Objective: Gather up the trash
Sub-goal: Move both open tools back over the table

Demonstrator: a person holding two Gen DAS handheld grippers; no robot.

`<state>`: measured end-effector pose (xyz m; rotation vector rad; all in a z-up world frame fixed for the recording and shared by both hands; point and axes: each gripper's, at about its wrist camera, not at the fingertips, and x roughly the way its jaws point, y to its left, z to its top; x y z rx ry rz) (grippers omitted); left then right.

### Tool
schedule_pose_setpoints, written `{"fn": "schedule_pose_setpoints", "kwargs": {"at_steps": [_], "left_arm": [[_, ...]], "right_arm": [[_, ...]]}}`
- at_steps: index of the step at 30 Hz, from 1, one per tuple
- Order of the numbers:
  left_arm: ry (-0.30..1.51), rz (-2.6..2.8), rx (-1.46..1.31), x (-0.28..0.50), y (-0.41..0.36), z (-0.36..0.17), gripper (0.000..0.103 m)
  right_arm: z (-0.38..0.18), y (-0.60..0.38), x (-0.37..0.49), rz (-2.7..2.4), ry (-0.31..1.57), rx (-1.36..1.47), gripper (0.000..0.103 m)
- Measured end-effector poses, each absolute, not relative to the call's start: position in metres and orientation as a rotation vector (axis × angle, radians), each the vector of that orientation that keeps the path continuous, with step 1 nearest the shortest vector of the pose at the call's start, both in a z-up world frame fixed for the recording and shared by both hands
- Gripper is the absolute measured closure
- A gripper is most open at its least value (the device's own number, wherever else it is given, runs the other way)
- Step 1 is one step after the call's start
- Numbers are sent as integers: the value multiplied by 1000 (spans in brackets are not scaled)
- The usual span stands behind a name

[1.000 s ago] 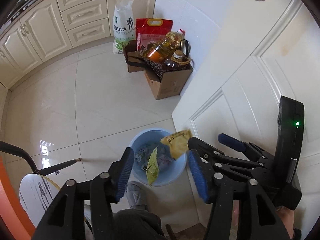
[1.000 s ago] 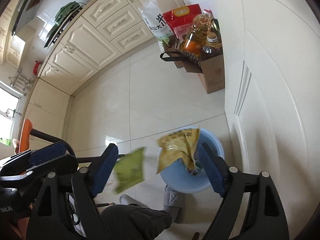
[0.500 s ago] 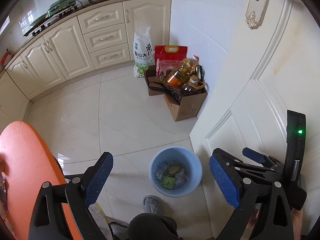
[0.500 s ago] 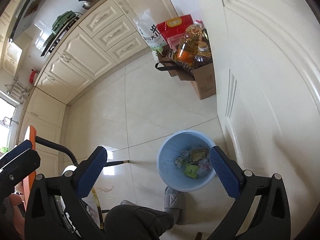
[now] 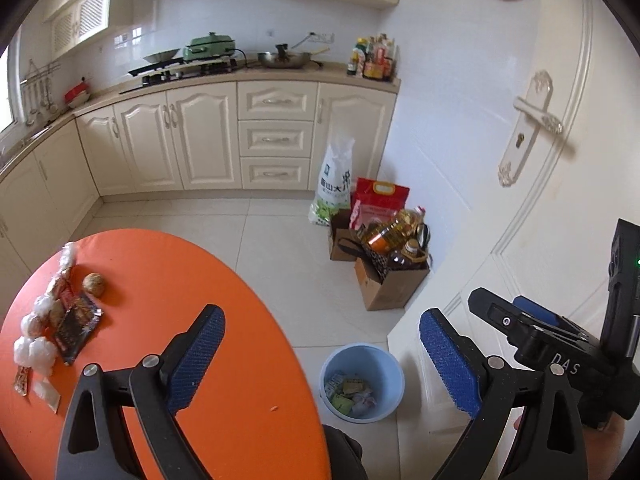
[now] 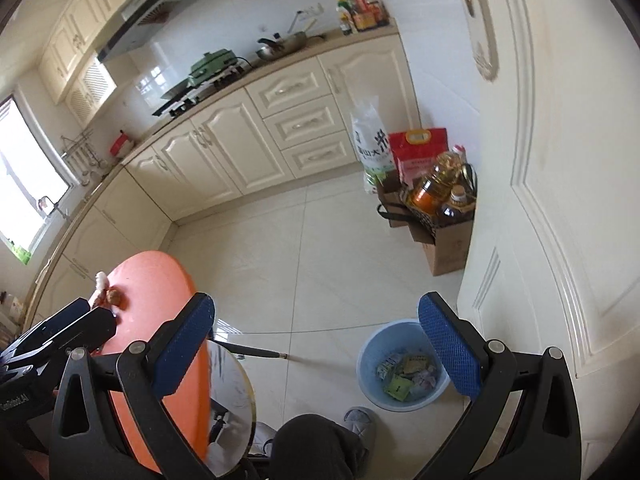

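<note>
Left wrist view shows the left gripper point(image 5: 320, 360) with its blue pads spread wide and nothing between them. A second ago a yellow wrapper and a green one were dropping from the two grippers toward the blue bin point(image 5: 362, 382); both now lie inside it among the other scraps, at the lower middle of the frame. The view has also swung up and away from the bin, so the orange table point(image 5: 192, 320) fills the lower left where only floor showed before.

On that table, at the far left edge of the frame, more trash waits: a dark snack wrapper point(image 5: 76, 330), crumpled white tissues point(image 5: 34, 350), a small flat packet point(image 5: 47, 394), and a round brown lump point(image 5: 94, 283) that may be food or rubbish; it cannot be told which. A tiny crumb point(image 5: 274, 408) sits alone near the table's near edge.

Right wrist view shows the right gripper point(image 6: 316, 348) equally wide open and empty, the bin at lower right, the table at lower left.

The drop seems finished, and both hands appear free for another round. The job looks only partly done, since the pile on the table remains. Thin wrappers and soft tissues will likely need a pinch low against the tabletop.
</note>
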<state>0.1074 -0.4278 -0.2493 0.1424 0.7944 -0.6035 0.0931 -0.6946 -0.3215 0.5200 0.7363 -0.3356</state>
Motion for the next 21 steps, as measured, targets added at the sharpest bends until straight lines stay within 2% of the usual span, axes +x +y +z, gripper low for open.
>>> {"fn": "schedule_pose_setpoints", "kwargs": {"at_steps": [3,14,21], "left_arm": [[738,-548,99,84,-374,-233,3],[597,-322,-54,-15,-200,-190,2],[528,-180,-57,-90,-166,-191,1]], "right_arm": [[-293,-660,98,-287,699,460,0],[-216,-522,120,-75,600,266,0],[-190,-442,131,42,549,159,0]]}}
